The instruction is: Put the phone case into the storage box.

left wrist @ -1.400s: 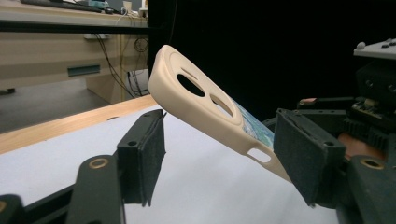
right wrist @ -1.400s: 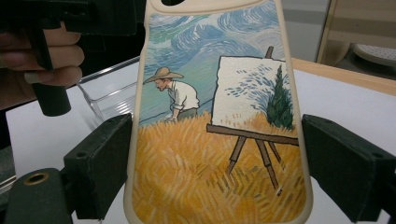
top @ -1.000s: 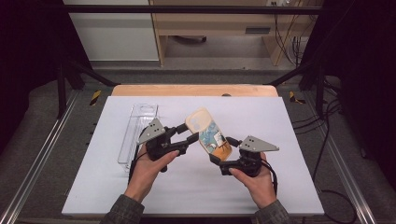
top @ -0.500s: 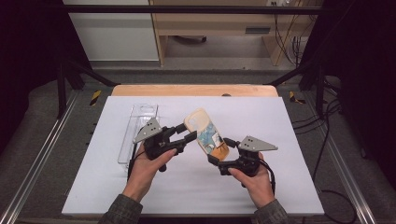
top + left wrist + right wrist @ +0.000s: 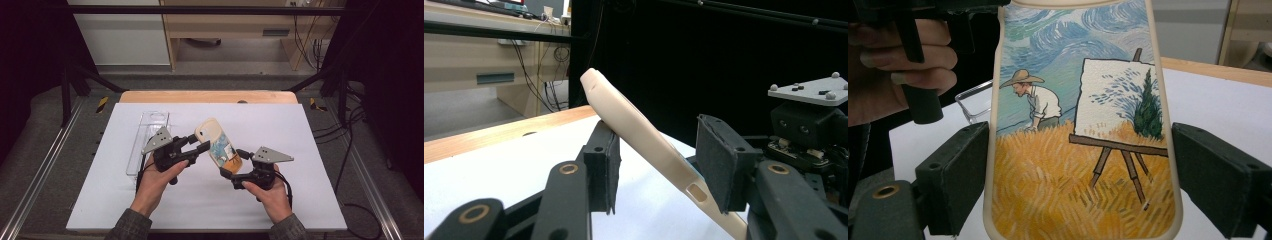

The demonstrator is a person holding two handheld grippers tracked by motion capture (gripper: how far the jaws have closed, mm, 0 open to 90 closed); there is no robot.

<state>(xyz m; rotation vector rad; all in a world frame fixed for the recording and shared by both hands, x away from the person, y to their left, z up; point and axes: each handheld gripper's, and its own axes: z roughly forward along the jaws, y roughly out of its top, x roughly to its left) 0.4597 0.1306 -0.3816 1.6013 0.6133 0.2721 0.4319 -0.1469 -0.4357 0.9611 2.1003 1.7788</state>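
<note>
White tabletop (image 5: 310, 200) bears a clear plastic box (image 5: 148, 142); high view: cream painted phone case (image 5: 218, 142) held aloft between both grippers; left gripper (image 5: 658, 172) view: jaws apart around it; right gripper (image 5: 1080, 185) view: jaws clamped on its edges.

phone case (image 5: 218, 146) tilted slightly lower toward the right claw (image 5: 231, 162), left claw (image 5: 198, 143) shifted a little left

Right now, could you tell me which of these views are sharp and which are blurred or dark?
High view: soft, table bright, surroundings dark. Left gripper view: case edge and fingers sharp against a black backdrop. Right gripper view: case painting crisp, hand at left dim and blurred.
</note>
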